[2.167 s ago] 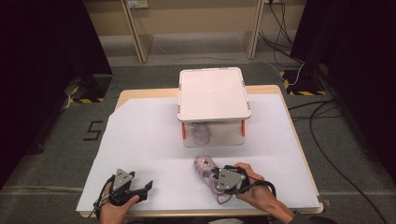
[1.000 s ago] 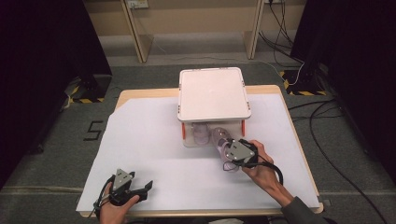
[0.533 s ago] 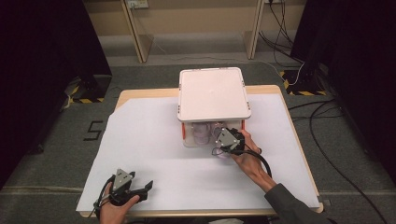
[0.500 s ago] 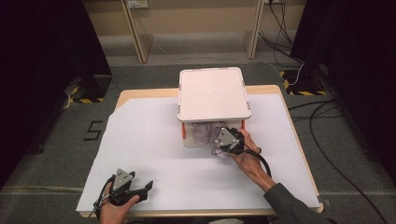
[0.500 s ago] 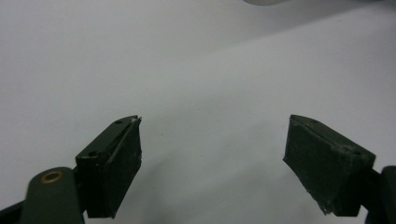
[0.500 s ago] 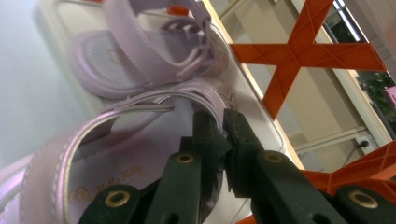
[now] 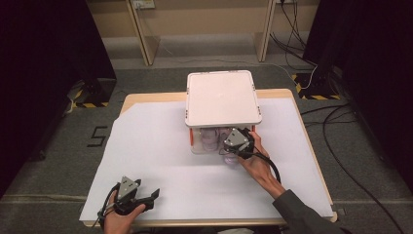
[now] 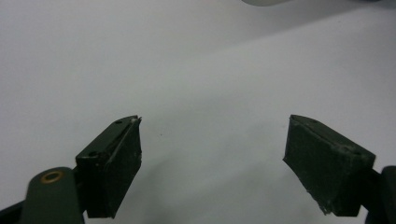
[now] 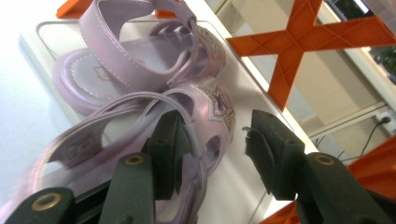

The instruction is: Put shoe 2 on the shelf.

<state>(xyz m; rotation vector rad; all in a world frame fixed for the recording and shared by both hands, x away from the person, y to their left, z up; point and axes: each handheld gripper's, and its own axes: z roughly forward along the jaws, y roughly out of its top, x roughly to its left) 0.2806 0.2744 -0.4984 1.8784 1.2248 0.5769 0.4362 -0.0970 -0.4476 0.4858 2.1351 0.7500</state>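
Sandals: pale lilac, stitched straps, glittery star trim on the toe. Rack: white top, clear walls, orange cross braces. Table: white sheet over light wood edge. Right tool and left tool: black jaws, brass rivets, grey plates.

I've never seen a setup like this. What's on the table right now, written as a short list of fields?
Work in hand: a lilac child's sandal is being placed on the lower shelf of a small white rack, beside a second lilac sandal
Right claw: at the rack's front, jaws apart, one jaw inside the near sandal's straps
Left claw: open over the white paper cover, holding nothing
Rack frame: orange cross braces
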